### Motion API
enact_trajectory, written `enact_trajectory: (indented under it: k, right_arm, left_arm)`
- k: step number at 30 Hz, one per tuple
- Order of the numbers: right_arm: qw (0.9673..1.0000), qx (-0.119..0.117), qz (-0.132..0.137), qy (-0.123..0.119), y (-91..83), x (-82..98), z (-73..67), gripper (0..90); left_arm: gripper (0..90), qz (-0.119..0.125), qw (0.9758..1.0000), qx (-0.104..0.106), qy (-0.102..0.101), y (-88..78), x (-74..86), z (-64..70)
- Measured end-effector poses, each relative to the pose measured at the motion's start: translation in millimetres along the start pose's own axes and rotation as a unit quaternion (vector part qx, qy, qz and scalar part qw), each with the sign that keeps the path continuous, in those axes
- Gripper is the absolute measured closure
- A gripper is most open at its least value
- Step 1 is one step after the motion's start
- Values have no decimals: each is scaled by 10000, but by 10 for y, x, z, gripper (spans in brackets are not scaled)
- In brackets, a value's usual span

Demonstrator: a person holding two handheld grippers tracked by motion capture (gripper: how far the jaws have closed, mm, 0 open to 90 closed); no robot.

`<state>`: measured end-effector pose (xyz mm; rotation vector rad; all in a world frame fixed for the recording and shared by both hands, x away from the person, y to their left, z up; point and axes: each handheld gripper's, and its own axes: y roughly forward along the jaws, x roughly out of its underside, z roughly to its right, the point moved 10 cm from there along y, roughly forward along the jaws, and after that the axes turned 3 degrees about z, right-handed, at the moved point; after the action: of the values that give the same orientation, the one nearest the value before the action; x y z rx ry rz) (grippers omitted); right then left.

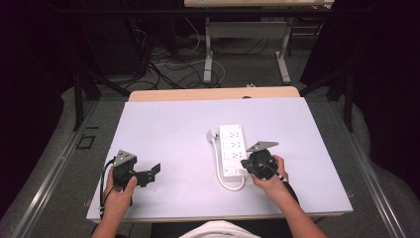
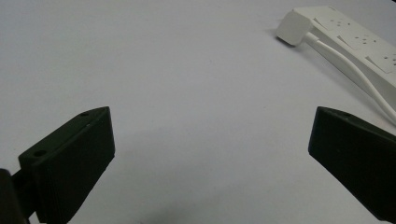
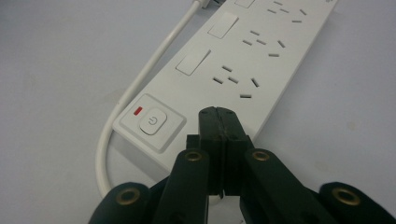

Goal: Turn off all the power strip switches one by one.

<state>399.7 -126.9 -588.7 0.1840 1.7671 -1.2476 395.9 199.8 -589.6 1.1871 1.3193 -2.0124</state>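
Two black jaws of your right gripper (image 3: 219,114) sit clenched on nothing, poised over the white plastic power strip (image 1: 233,150) at mid-table — bring the tip squarely onto its square power button (image 3: 152,122), then press gently — left gripper (image 1: 148,173) gapes, idle.

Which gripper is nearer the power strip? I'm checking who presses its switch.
Right. The right gripper, jaws shut, hovers at the power strip near its switch; the left gripper sits open, well away.

The only sign to read is a power symbol on the white button (image 3: 152,122) at the near end of the power strip (image 3: 261,56). The strip carries no legible words, brands or numbers.
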Motion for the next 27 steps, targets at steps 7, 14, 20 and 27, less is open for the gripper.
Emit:
enact_trajectory:
  k: [7,14,20,27]
  right_arm:
    - [9999,-51,-20,-90,65,-20,-80,900]
    - [9998,-88,-98,-136,107,-18,-146,900]
    - [9996,-175,-101,-204,149,-36,-226,900]
    - [9991,-259,-209,-256,202,-22,-291,900]
  left_arm:
    - [4,-5,10000,-2,-10,-2,3,-3]
    - [4,8,10000,-8,-6,0,2,-9]
    - [4,-31,10000,4,2,-7,7,-9]
    - [4,-40,10000,0,-3,-11,7,-15]
